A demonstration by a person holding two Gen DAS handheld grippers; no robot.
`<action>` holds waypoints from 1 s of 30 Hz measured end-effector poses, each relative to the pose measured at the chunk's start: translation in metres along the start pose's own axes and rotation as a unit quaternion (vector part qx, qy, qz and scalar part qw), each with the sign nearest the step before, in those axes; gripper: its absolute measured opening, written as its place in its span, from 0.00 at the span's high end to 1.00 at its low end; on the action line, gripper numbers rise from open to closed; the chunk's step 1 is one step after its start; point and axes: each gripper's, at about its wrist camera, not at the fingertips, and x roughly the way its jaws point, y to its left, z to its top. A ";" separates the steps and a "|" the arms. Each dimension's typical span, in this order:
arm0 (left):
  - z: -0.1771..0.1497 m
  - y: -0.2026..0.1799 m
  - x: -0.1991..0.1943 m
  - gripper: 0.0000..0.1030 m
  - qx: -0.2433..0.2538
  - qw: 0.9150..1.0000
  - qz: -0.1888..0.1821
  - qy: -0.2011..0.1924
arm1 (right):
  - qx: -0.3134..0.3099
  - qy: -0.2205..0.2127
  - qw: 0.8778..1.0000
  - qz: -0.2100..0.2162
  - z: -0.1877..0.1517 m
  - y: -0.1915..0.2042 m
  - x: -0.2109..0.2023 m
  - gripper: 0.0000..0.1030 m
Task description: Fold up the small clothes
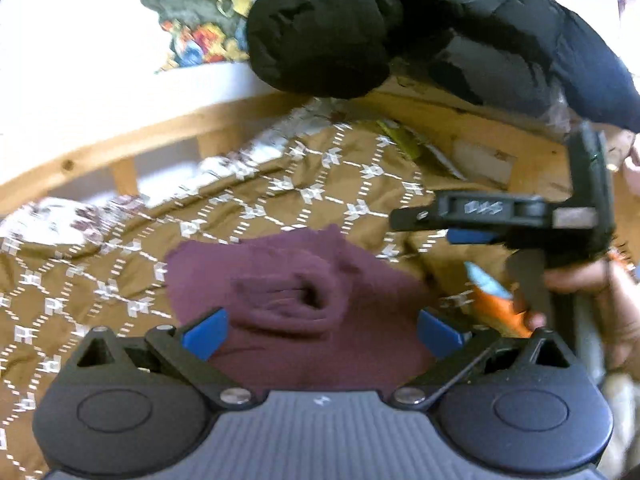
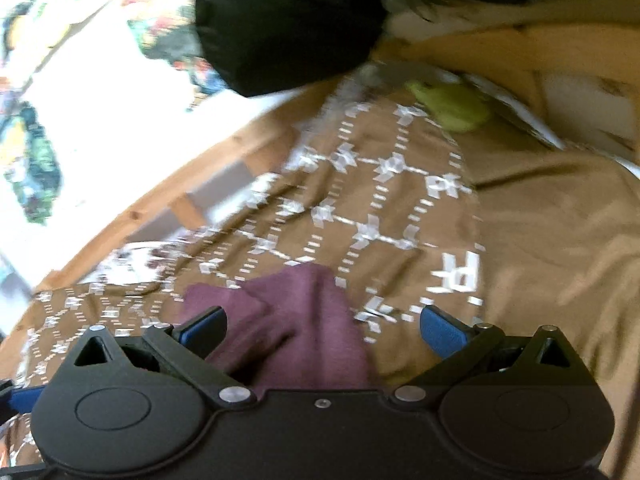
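Observation:
A small maroon garment lies bunched on a brown bedspread with a white diamond pattern. My left gripper stands open just above the garment's near part, blue pads wide apart on either side of it and not pressing. In the right wrist view the same garment sits under the left half of my right gripper, which is open with nothing pinched. In the left wrist view the right gripper shows from the side at the right, held by a hand.
A black puffy jacket hangs over the far side above a wooden bed frame. A green item lies at the bedspread's far edge. An orange object shows beside the hand. Plain tan fabric spreads to the right.

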 end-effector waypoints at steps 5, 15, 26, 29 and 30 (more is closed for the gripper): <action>-0.025 0.009 0.015 0.01 0.009 0.999 0.042 -0.005 | -0.021 0.006 0.997 0.073 -0.004 0.017 0.006 0.00; -0.060 0.029 0.052 0.01 -0.037 0.996 0.069 0.049 | 0.037 0.111 0.976 0.182 -0.013 0.029 0.054 0.00; -0.060 0.010 0.049 0.04 0.027 0.996 0.081 0.016 | 0.068 0.155 0.972 0.163 -0.012 0.023 0.130 0.06; -0.060 0.007 0.051 0.11 0.024 0.997 0.072 0.018 | 0.061 0.146 0.974 0.163 -0.017 0.021 0.123 0.09; -0.061 0.008 0.052 0.13 0.021 0.997 0.070 0.021 | 0.059 0.144 0.975 0.160 -0.019 0.022 0.123 0.10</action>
